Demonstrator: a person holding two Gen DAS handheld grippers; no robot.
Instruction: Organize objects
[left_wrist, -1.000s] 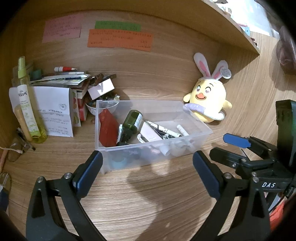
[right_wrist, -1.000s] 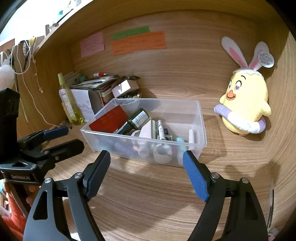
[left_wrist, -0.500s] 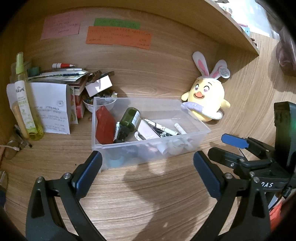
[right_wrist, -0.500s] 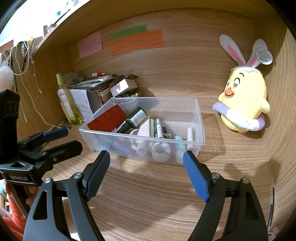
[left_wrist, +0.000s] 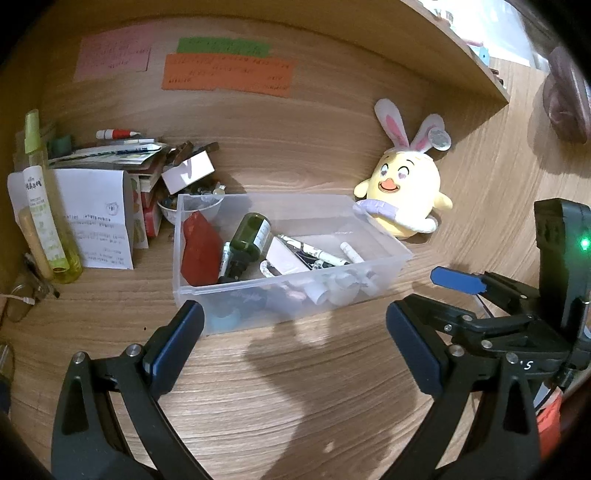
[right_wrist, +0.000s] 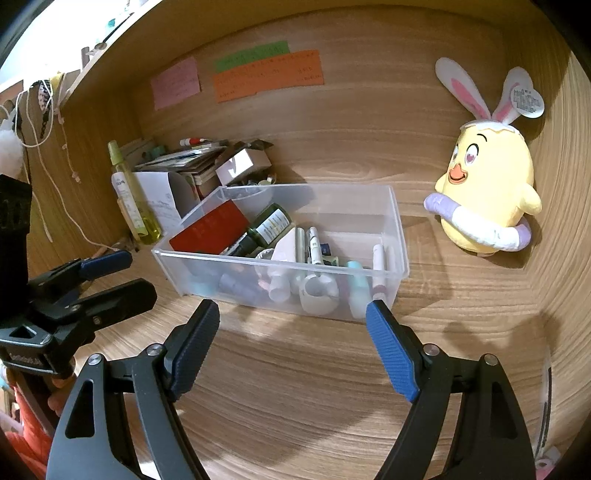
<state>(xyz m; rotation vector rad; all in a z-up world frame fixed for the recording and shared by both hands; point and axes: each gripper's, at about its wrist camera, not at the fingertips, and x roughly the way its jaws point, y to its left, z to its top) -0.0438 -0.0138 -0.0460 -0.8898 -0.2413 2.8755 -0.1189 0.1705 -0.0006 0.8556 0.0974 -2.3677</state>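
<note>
Directly ahead of both grippers the clear bin (right_wrist: 369, 218) is seen, long axis running left-right. Left gripper (left_wrist: 295, 347) and right gripper (right_wrist: 293, 332) are held apart, empty; the right seems nearer, though fisheye misleads.

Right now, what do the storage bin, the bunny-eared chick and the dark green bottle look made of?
Storage bin: clear, slightly frosted plastic; its contents show through the walls.
Bunny-eared chick: soft plush fabric, matte and fuzzy, probably stuffed.
Dark green bottle: glossy, glass or hard plastic; I can't tell which. It has a paper-looking label.
</note>
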